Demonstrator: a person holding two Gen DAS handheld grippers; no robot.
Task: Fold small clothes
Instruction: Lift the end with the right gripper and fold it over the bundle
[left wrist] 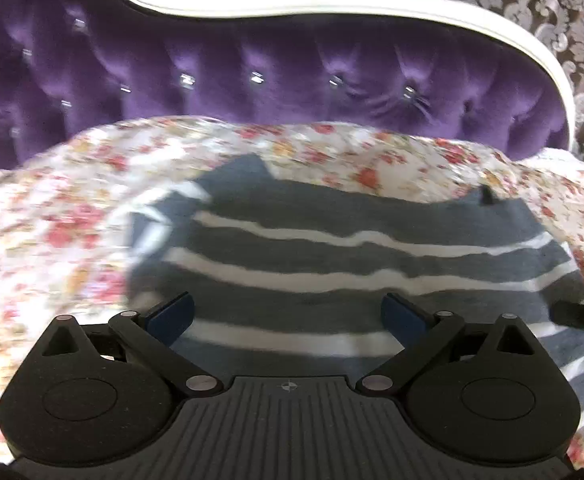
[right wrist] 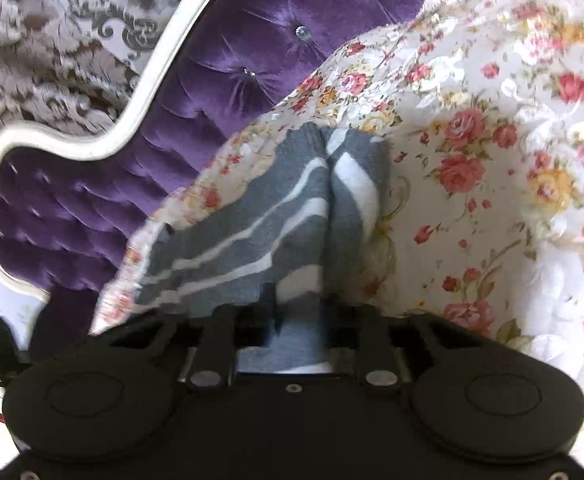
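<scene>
A small grey garment with white stripes [left wrist: 331,256] lies spread on a floral bedspread [left wrist: 52,240]. My left gripper [left wrist: 288,312] is open, its blue-padded fingers wide apart just above the garment's near part, holding nothing. In the right wrist view the same striped garment [right wrist: 260,224] is bunched and lifted, with a fold running up its middle. My right gripper [right wrist: 295,312] is shut on the garment's near edge, and cloth hides the fingertips. A bit of the right gripper [left wrist: 583,314] shows at the right edge of the left wrist view.
A purple tufted headboard [left wrist: 272,72] with a white curved frame [left wrist: 371,4] stands behind the bed; it also shows in the right wrist view [right wrist: 196,92]. Patterned damask wallpaper [right wrist: 52,48] is beyond it. The floral bedspread [right wrist: 491,140] stretches to the right.
</scene>
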